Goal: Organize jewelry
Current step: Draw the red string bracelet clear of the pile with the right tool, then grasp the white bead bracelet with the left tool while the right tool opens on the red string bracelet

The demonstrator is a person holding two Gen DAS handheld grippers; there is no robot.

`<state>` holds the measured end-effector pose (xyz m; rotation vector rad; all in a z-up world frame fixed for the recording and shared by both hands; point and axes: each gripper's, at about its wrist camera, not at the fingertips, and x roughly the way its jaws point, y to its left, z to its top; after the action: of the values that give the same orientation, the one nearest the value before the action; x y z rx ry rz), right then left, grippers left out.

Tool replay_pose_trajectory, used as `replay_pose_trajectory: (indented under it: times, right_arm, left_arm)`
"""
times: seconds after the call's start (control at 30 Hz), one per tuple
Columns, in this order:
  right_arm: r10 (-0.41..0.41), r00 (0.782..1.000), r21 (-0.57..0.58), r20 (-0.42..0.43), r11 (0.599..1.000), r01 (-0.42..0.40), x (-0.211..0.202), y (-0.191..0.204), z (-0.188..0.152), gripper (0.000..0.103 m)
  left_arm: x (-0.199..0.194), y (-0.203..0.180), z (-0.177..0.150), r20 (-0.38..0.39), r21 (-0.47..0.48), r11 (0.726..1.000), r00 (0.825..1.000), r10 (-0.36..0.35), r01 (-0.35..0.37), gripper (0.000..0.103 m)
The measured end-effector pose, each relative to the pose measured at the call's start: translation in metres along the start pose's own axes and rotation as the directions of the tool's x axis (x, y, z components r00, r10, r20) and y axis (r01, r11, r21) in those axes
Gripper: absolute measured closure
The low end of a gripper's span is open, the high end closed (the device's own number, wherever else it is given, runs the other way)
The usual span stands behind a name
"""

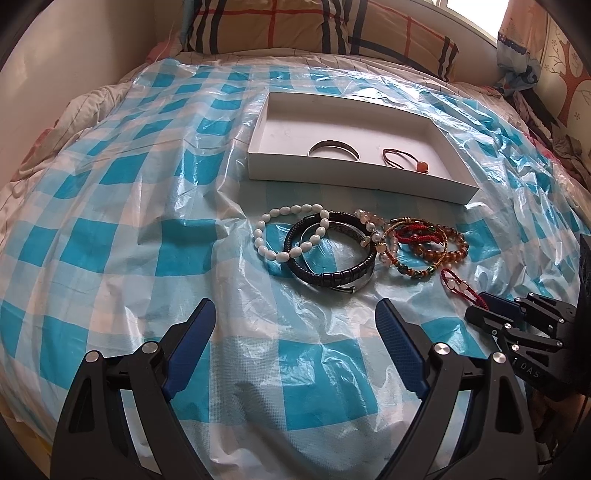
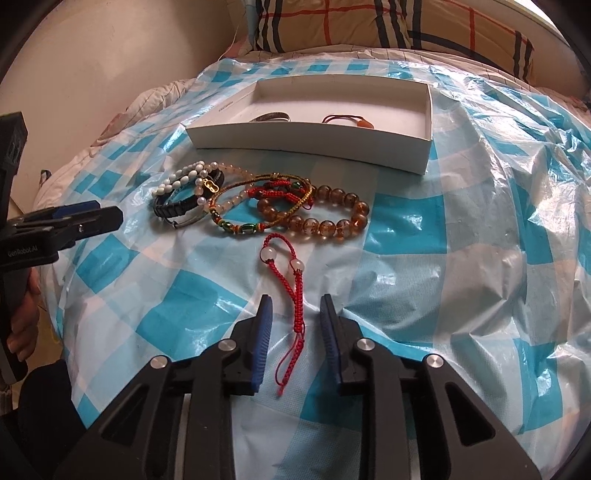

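Observation:
A white shallow box (image 1: 354,176) (image 2: 306,138) lies on a blue checked plastic sheet and holds a metal bangle (image 1: 334,149) and a dark cord bracelet (image 1: 404,159). In front of it lies a pile of bracelets: white beads (image 1: 291,230), a black braided band (image 1: 332,254) (image 2: 177,206), amber beads (image 2: 325,216). A red braided cord bracelet (image 2: 291,295) lies apart, its tail between the fingers of my right gripper (image 2: 296,306), which is open around it and not closed. My left gripper (image 1: 295,314) is open and empty, short of the pile.
A plaid pillow (image 1: 332,26) lies at the head of the bed, beyond the box. A cream wall (image 2: 92,74) runs along the left side. A curtain and clothes (image 1: 535,74) sit at the far right. The sheet (image 1: 129,240) is crinkled.

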<state>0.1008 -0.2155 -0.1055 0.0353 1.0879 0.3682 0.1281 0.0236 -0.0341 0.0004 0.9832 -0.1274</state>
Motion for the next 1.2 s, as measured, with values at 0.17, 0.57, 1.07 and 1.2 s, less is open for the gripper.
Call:
replay_pose_trajectory:
  times: [0.17, 0.57, 1.07, 1.2]
  right_arm:
    - [0.053, 0.999, 0.041, 0.009, 0.998, -0.054, -0.004, -0.005, -0.003, 0.097]
    - [0.116, 0.992, 0.110, 0.050, 0.987, -0.121, -0.009, -0.016, -0.009, 0.098]
    - [0.136, 0.989, 0.124, 0.052, 0.982, -0.141, -0.003, -0.020, -0.012, 0.098]
    - [0.135, 0.990, 0.123, 0.050, 0.982, -0.140, -0.003, -0.020, -0.012, 0.098]
  left_arm:
    - [0.001, 0.000, 0.000, -0.001, 0.009, 1.000, 1.000, -0.008, 0.008, 0.019]
    - [0.002, -0.019, 0.014, 0.056, 0.110, 0.992, 0.996, -0.074, 0.067, 0.019]
    - [0.034, -0.003, 0.049, 0.045, 0.176, 0.984, 0.999, -0.008, 0.000, 0.019]
    - [0.050, -0.015, 0.046, 0.040, 0.239, 0.969, 0.997, 0.060, -0.068, 0.030]
